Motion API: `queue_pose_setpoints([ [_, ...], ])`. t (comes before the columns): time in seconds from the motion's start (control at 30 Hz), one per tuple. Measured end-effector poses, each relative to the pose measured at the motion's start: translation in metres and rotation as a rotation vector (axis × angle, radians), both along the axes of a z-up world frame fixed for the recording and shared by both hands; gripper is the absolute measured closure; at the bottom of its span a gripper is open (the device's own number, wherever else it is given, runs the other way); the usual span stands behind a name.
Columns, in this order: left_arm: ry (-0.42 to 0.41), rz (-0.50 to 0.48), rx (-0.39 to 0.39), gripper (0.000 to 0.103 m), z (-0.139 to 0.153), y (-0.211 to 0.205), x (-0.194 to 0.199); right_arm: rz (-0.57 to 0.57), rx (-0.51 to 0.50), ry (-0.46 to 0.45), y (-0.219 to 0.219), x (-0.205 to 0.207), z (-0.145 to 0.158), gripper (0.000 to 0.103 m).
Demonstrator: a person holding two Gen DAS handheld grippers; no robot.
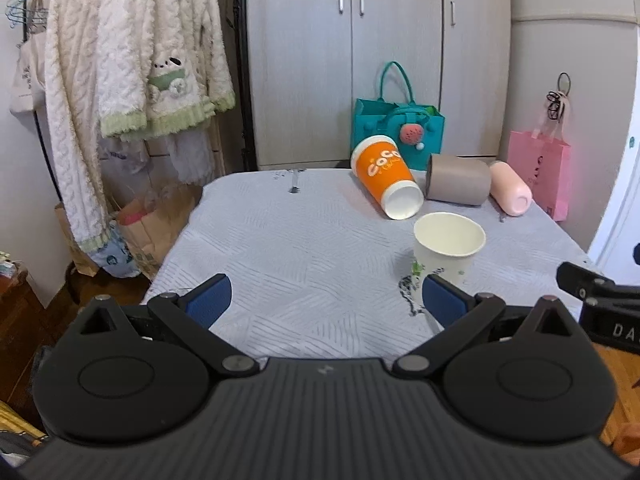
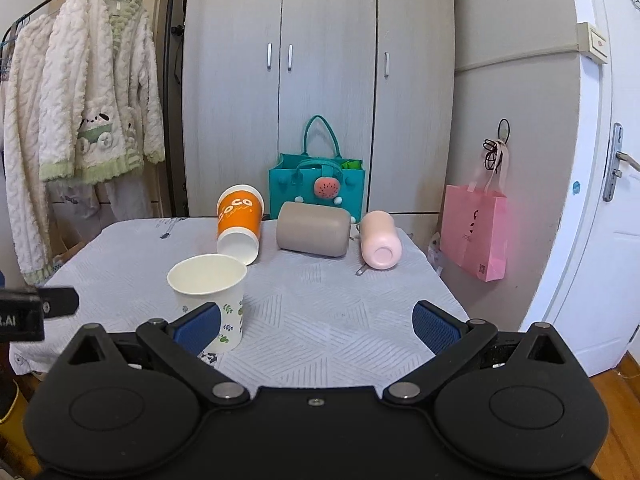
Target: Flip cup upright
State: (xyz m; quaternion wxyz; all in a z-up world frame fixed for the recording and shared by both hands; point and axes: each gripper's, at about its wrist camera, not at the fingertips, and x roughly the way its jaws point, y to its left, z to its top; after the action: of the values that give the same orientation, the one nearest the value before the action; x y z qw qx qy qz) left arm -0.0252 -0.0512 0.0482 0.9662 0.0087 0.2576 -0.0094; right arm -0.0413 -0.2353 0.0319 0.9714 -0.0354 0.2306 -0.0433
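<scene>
A white paper cup with leaf print (image 1: pixel 448 246) (image 2: pixel 210 296) stands upright on the grey-clothed table (image 1: pixel 300 240) (image 2: pixel 320 300). Behind it an orange "CoCo" cup (image 1: pixel 386 178) (image 2: pixel 239 228), a taupe cup (image 1: pixel 458 179) (image 2: pixel 314 229) and a pink cup (image 1: pixel 510 187) (image 2: pixel 379 239) lie on their sides. My left gripper (image 1: pixel 326 304) is open and empty, with the white cup just past its right finger. My right gripper (image 2: pixel 318 326) is open and empty, with the white cup by its left finger.
A teal felt bag (image 1: pixel 398 128) (image 2: pixel 318 184) stands at the table's back edge. A pink bag (image 1: pixel 540 170) (image 2: pixel 476 236) hangs at right. Fluffy robes (image 1: pixel 120 72) (image 2: pixel 80 120) hang at left. Cupboards (image 2: pixel 320 60) stand behind. Paper bags (image 1: pixel 148 232) sit on the floor.
</scene>
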Motion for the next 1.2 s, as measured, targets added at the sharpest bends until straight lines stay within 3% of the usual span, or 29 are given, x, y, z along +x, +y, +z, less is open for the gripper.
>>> queue_pose_setpoints([
  [0.93, 0.046, 0.033, -0.008, 0.0, -0.007, 0.004, -0.006, 0.003, 0.0, -0.013, 0.003, -0.021, 0.001, 0.0],
  [1.2, 0.041, 0.033, 0.035, 0.0, -0.008, -0.001, -0.006, 0.002, 0.002, -0.014, 0.003, -0.022, 0.0, 0.0],
])
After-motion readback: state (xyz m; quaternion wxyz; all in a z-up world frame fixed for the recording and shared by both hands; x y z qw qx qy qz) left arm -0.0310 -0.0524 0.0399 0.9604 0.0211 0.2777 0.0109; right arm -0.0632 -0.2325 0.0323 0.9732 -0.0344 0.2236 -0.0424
